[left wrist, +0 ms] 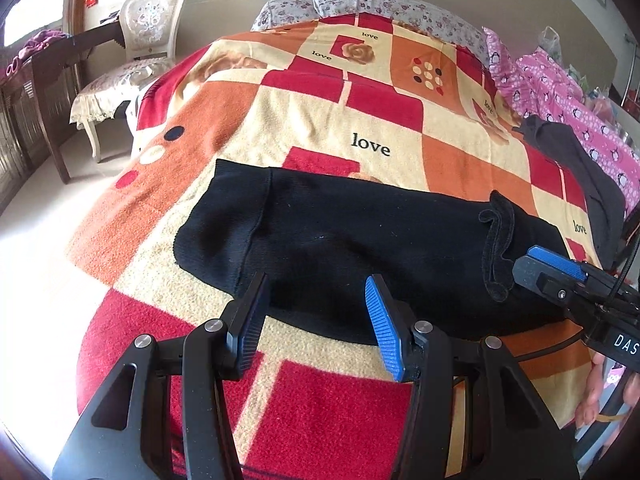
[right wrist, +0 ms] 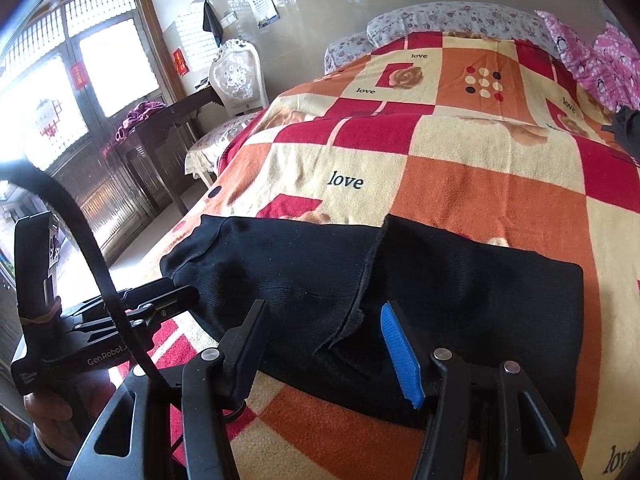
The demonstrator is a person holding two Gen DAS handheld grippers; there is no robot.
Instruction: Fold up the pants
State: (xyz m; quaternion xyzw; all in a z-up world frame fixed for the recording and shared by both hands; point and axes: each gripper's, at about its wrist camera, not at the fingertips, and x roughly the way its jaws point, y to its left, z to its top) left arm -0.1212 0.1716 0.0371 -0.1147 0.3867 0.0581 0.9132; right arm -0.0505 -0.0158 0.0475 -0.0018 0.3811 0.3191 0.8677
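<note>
Black pants point(left wrist: 360, 248) lie folded in a flat band across the near part of the bed, also in the right wrist view point(right wrist: 460, 304). A ribbed cuff or waistband edge point(left wrist: 498, 248) lies folded over on top near the right end. My left gripper point(left wrist: 316, 312) is open and empty, just above the near edge of the pants. My right gripper point(right wrist: 324, 340) is open and empty over the near edge, by the overlapping fabric edge point(right wrist: 360, 312). Each gripper shows in the other's view: the right one point(left wrist: 560, 276), the left one point(right wrist: 160, 300).
The bed carries a red, orange and cream checked blanket point(left wrist: 360, 120). A dark grey garment point(left wrist: 580, 168) and pink bedding point(left wrist: 560, 92) lie at the right. Floral pillows point(left wrist: 360, 4) are at the head. A white chair point(left wrist: 136, 60) and a dark desk point(right wrist: 160, 128) stand left.
</note>
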